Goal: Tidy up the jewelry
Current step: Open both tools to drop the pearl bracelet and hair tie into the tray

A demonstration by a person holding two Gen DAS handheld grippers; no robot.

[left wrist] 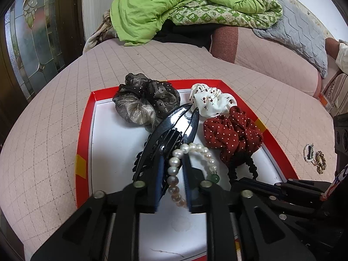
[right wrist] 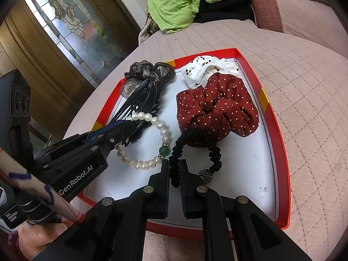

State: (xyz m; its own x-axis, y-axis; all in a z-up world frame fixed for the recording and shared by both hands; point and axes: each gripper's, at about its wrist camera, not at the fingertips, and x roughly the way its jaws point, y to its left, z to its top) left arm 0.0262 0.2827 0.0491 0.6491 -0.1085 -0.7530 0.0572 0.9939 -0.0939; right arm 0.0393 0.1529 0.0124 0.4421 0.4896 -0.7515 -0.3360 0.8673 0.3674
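Observation:
A red-rimmed white tray [left wrist: 83,130] lies on the bed. In it are a grey-brown scrunchie [left wrist: 139,102], a white cherry-print scrunchie [left wrist: 211,102], a dark red dotted scrunchie [right wrist: 217,106] and a long black hair clip [left wrist: 174,121]. A pearl bracelet [right wrist: 161,128] with a green bead rests on the tray floor. My left gripper [left wrist: 173,157] straddles one side of its strand, and the pads stand slightly off the pearls. My right gripper [right wrist: 174,162] is shut on a black hair tie [right wrist: 195,134] that has a sparkly ball and leans against the red scrunchie.
Two small jewelry pieces [left wrist: 315,156] lie on the pink quilted bedcover [left wrist: 54,141] right of the tray. A green quilt [left wrist: 174,4] and a grey pad [left wrist: 300,30] are heaped at the far side. A glass-panelled door [right wrist: 71,28] stands to the left.

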